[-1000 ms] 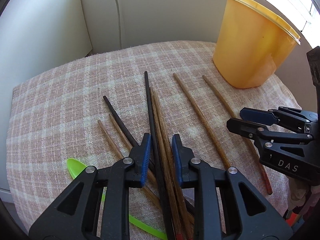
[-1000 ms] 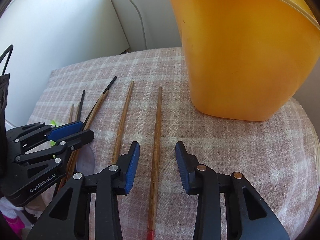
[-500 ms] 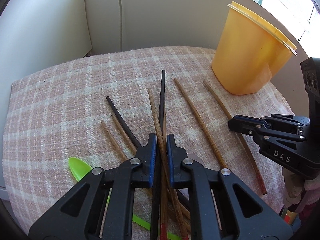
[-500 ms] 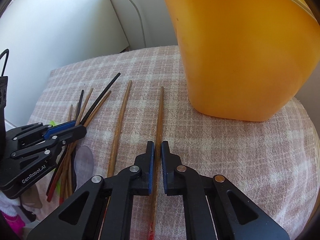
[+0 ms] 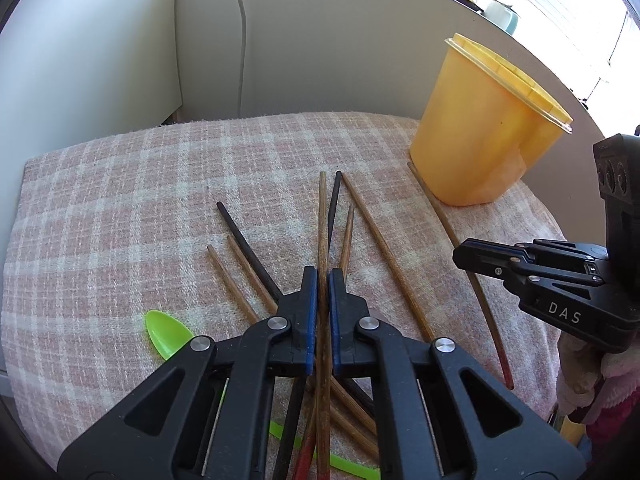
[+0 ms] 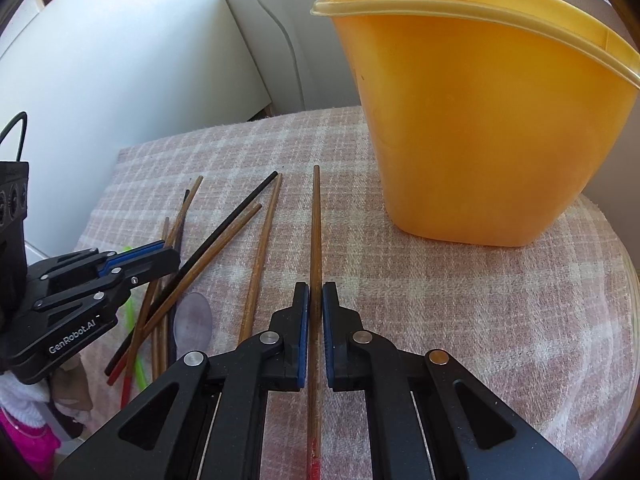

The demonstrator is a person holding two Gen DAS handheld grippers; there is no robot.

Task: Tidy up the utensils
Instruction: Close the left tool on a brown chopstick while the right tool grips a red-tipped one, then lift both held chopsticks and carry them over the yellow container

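Note:
Several brown and black chopsticks lie fanned out on the checked cloth [image 5: 120, 220]. My left gripper [image 5: 323, 276] is closing its jaws the last bit onto a brown chopstick [image 5: 321, 216], which rises out of the pile. A black chopstick [image 5: 334, 200] runs just behind it. In the right wrist view, the left gripper [image 6: 170, 252] sits at the left over the pile. My right gripper [image 6: 315, 290] is shut on a single brown chopstick with a red end [image 6: 316, 220], which points toward the yellow container [image 6: 480, 140].
The yellow container [image 5: 480, 140] stands at the far right of the cloth near the wall. A green plastic spoon [image 5: 166, 334] and a clear spoon [image 6: 194, 320] lie among the chopsticks. The cloth's curved edge drops off on the right.
Both grippers went from open to shut on a chopstick. The left one drew back and up with its brown chopstick. The right one stayed in place.

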